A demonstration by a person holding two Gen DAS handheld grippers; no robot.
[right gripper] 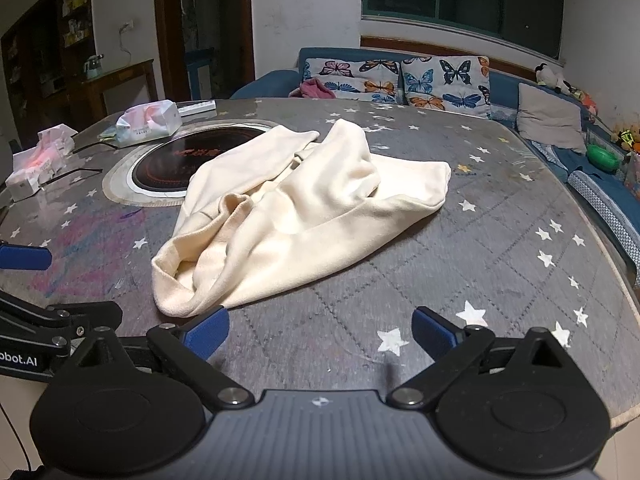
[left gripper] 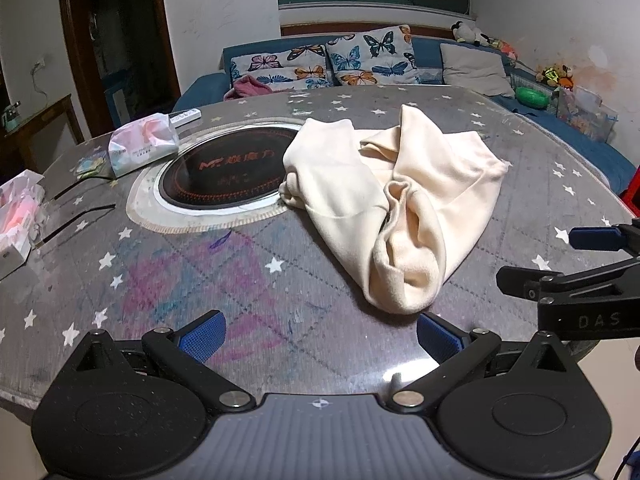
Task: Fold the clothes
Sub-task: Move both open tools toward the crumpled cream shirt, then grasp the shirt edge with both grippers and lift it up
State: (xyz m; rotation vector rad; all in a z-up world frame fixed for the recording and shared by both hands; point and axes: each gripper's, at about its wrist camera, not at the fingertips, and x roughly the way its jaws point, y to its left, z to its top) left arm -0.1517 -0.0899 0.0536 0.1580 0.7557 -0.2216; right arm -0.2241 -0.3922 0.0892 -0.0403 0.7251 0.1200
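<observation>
A cream garment (left gripper: 384,196) lies crumpled on the grey star-patterned table (left gripper: 200,280), partly over the round hotplate (left gripper: 224,172). My left gripper (left gripper: 320,338) is open and empty, just short of the garment's near end, above the table's near edge. In the right wrist view the garment (right gripper: 288,208) lies ahead and slightly left. My right gripper (right gripper: 320,332) is open and empty; its left fingertip (right gripper: 208,330) is close to the garment's near hem. The right gripper also shows at the right edge of the left wrist view (left gripper: 580,264).
Tissue packs (left gripper: 142,142) and a white box (left gripper: 16,220) sit on the table's left side, with a remote (left gripper: 184,116) behind. A blue sofa (left gripper: 580,136) with butterfly cushions (left gripper: 368,56) stands behind and right of the table.
</observation>
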